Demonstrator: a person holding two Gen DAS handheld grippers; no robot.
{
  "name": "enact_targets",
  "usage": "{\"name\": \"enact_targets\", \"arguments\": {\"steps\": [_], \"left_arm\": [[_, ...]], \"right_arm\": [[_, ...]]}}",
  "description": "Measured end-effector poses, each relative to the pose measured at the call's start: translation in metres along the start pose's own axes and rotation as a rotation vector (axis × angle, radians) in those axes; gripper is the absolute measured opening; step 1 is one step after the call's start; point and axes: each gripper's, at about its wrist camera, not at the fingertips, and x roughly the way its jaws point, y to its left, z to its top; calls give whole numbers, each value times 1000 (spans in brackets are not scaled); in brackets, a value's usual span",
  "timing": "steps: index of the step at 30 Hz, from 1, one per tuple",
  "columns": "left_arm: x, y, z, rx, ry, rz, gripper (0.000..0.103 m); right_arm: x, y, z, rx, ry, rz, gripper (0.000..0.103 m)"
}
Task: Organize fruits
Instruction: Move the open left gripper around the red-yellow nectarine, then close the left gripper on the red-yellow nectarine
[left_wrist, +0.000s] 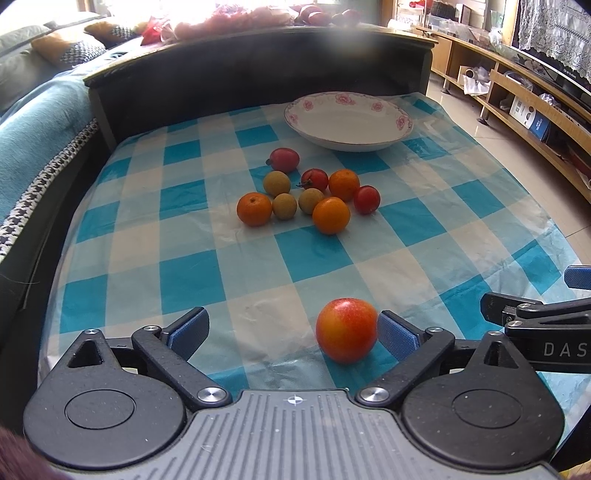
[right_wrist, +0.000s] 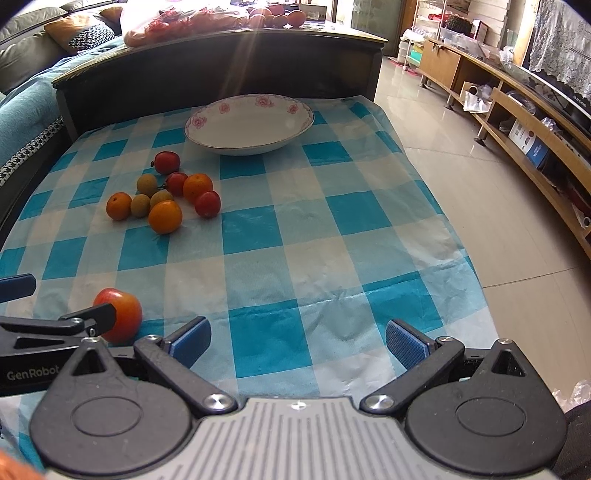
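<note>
Landmark: white bowl (left_wrist: 349, 122) with pink flowers on its rim, standing at the far end of the bench (left_wrist: 258, 266), on the blue-and-white checked cloth (right_wrist: 295, 258).
Bowl contents: nothing in it.
Fruit cluster: lying just in front of the bowl, a little to its left, on the cloth.
Oranges: three in the cluster, one at its left edge (left_wrist: 254, 209), one at the near edge (left_wrist: 331, 215), one nearer the bowl (left_wrist: 344, 184).
Red tomatoes: three, one closest to the bowl (left_wrist: 283, 160), one in the middle (left_wrist: 314, 180), one at the right edge (left_wrist: 366, 199).
Small tan fruits: three (left_wrist: 276, 183), packed between the oranges and tomatoes, touching their neighbours.
Big red-orange fruit (left_wrist: 346, 329): alone, well apart from the bowl at the near end of the bench, resting on the cloth.
Left gripper (left_wrist: 293, 330): fingers spread wide; the right finger pad (left_wrist: 397, 334) lies against or just beside the big fruit, the left pad stands clear of it, so nothing is clamped.
Right gripper (right_wrist: 298, 343): fingers spread wide over bare cloth, holding nothing, to the right of the big fruit and far from the bowl.
</note>
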Motion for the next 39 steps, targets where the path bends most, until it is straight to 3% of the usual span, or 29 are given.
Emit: {"name": "enact_targets", "arguments": {"steps": [39], "left_arm": [[18, -7, -2, 6, 27, -62, 91]], "right_arm": [[11, -5, 1, 16, 33, 59, 96]]}}
